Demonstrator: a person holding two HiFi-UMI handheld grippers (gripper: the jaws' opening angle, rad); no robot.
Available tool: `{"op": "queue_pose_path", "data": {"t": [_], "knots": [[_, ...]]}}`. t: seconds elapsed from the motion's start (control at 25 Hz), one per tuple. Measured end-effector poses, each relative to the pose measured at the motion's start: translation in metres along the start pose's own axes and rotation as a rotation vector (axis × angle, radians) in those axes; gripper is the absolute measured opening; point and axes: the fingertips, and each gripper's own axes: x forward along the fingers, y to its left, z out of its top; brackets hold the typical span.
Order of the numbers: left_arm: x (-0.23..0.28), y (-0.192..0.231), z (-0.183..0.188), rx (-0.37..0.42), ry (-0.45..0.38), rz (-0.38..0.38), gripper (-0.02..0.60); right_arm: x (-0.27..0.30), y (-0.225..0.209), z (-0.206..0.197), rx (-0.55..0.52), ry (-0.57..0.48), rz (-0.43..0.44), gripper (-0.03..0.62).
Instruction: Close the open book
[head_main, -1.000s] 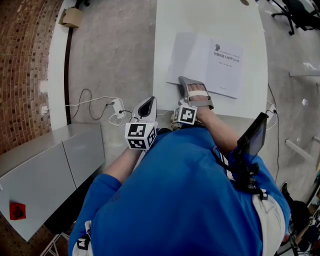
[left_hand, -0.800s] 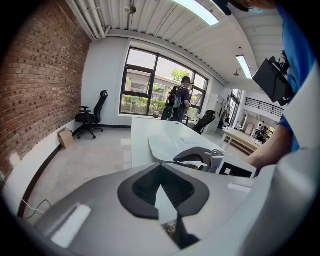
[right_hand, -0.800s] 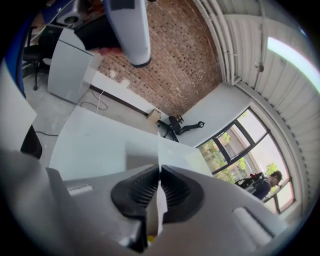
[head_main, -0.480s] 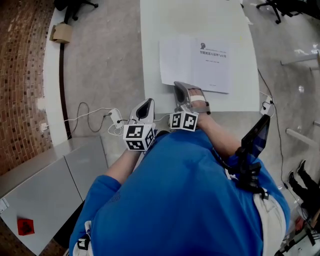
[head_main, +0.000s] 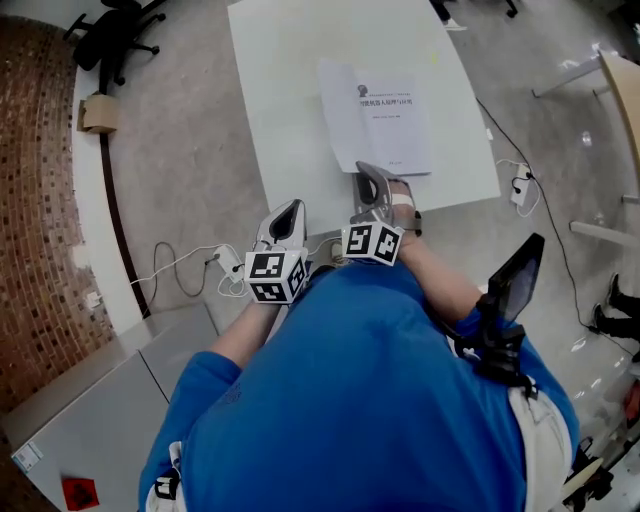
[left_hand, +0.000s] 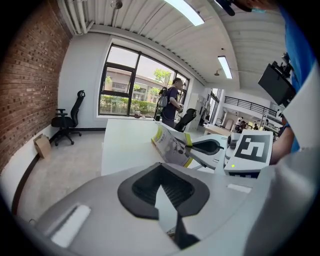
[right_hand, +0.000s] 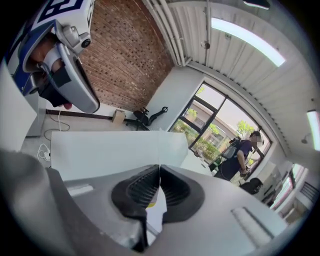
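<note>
One thin, soft-covered book (head_main: 378, 115) lies open on the white table (head_main: 270, 90), toward its near right corner. It looks light and floppy. The leaves should bend rather than swing like a board, and smooth paper may slip from a weak pinch, so the near edge of the left-hand cover seems the sensible place to take hold. The right gripper (head_main: 366, 172) is pressed together on that cover (left_hand: 169, 144), which stands lifted off the table with its yellow-striped outside showing. The left gripper (head_main: 294, 206) hangs just off the table's near edge, jaws together on nothing. No other thing on the table looks to block the cover's swing. A power strip (head_main: 232, 262) with cables lies on the floor off the table's near left corner. A cardboard box (head_main: 96, 112) sits left of the table, and a person (left_hand: 171, 97) stands past its far end.
</note>
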Motion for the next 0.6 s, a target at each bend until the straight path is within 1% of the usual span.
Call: {"op": "queue_pose_path", "data": {"t": [0.16, 0.28, 0.48, 0.6], "knots": [[0.010, -0.011, 0.003, 0.021, 0.006, -0.029, 0.006, 0.001, -0.021, -0.030, 0.150, 0.082, -0.028, 0.006], [0.017, -0.017, 0.005, 0.034, 0.010, -0.040, 0.006, 0.006, -0.029, -0.052, 0.250, 0.124, -0.028, 0.006], [0.023, -0.022, 0.010, 0.045, 0.012, -0.049, 0.006, 0.008, -0.039, -0.080, 0.483, 0.206, -0.008, 0.011], [0.026, -0.025, 0.015, 0.049, 0.012, -0.055, 0.006, 0.009, -0.043, -0.099, 0.664, 0.267, 0.010, 0.015]]}}
